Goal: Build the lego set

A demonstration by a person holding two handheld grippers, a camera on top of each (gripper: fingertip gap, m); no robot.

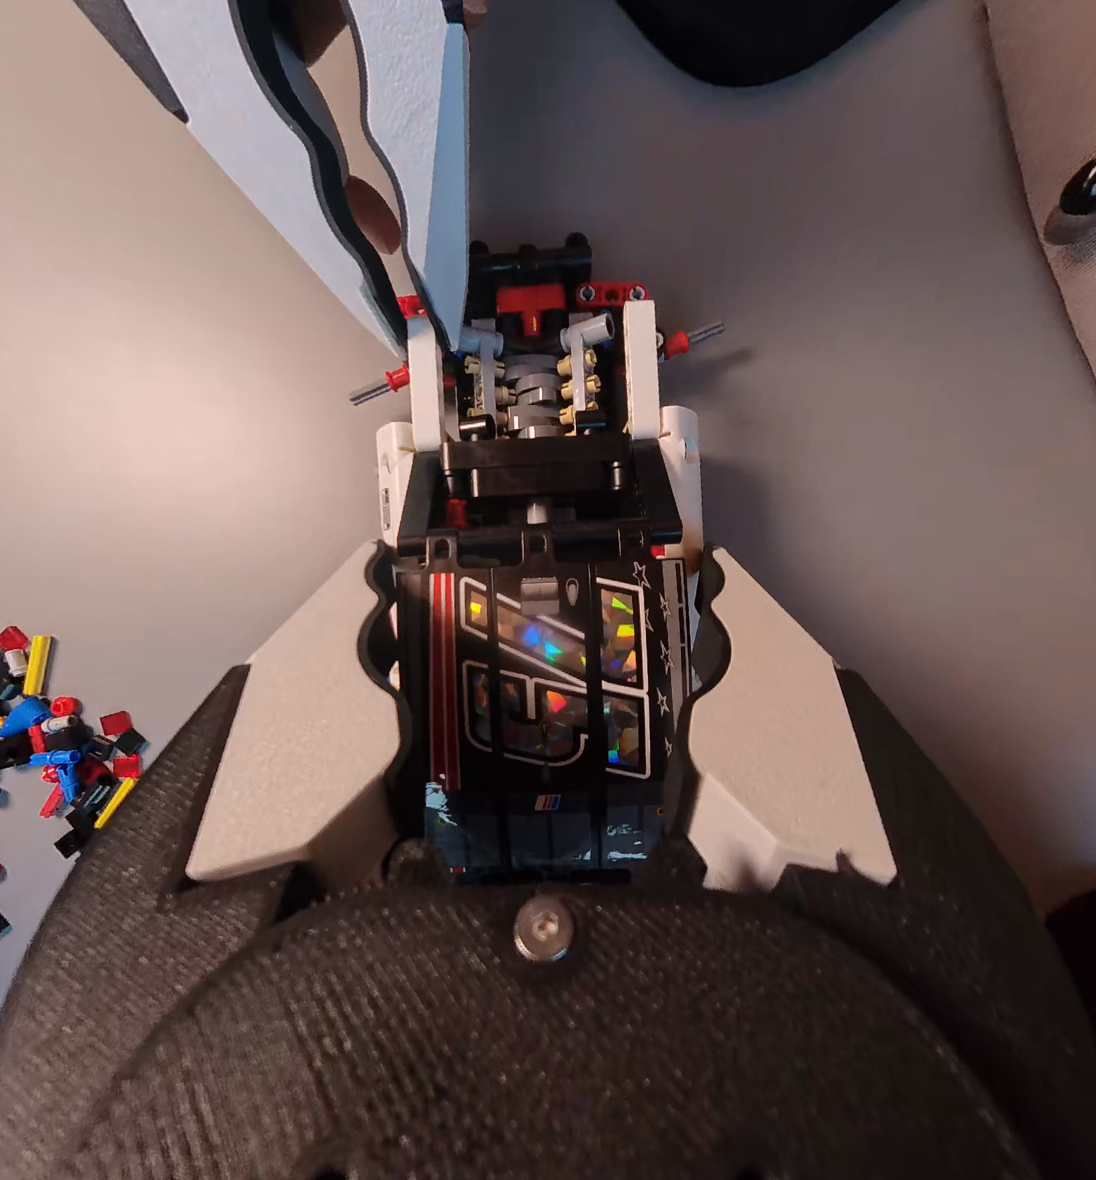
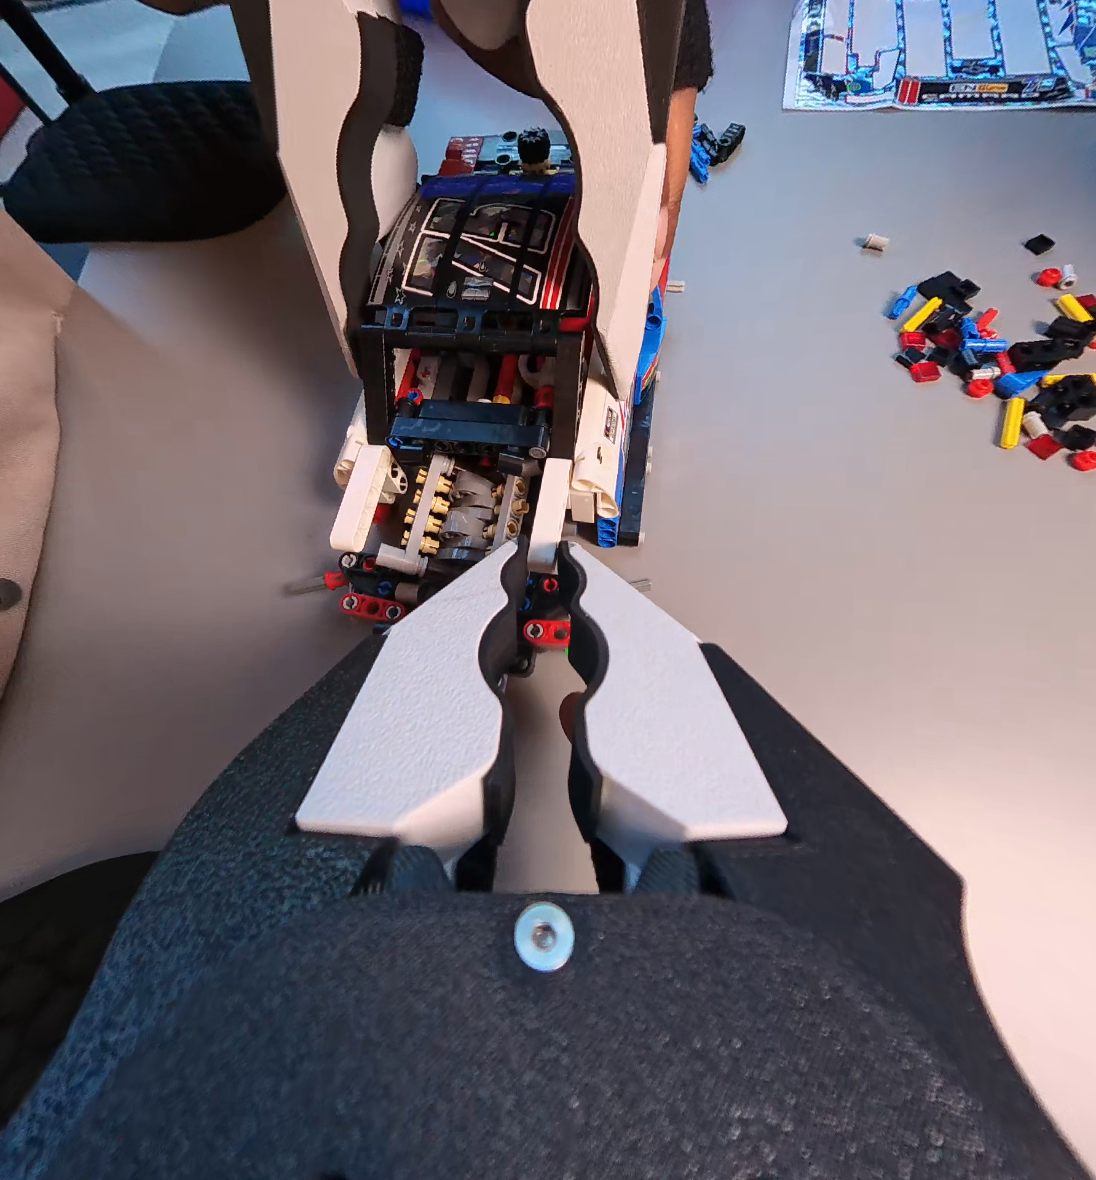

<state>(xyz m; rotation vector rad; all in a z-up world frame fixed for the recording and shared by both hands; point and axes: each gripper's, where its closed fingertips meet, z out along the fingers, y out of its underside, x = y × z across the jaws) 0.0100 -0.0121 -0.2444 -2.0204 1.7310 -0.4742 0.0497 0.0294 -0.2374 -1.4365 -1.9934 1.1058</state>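
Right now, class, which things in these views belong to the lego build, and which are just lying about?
In the job:
- lego car, roof clamped by the left gripper
- right gripper, pinching the white beam beside the engine
- pile of loose pieces
- sticker sheet

Lying about:
- black chair
- beige cushion

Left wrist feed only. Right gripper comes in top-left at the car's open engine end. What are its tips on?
Observer: The right gripper pinches the end of a white beam beside the engine.
Operator: Anything on the table I'm missing?
Observer: A sticker sheet lies at the far edge, beyond the loose parts.
Operator: Side of the lego car nearest those parts?
Observer: Blue panels run along it.
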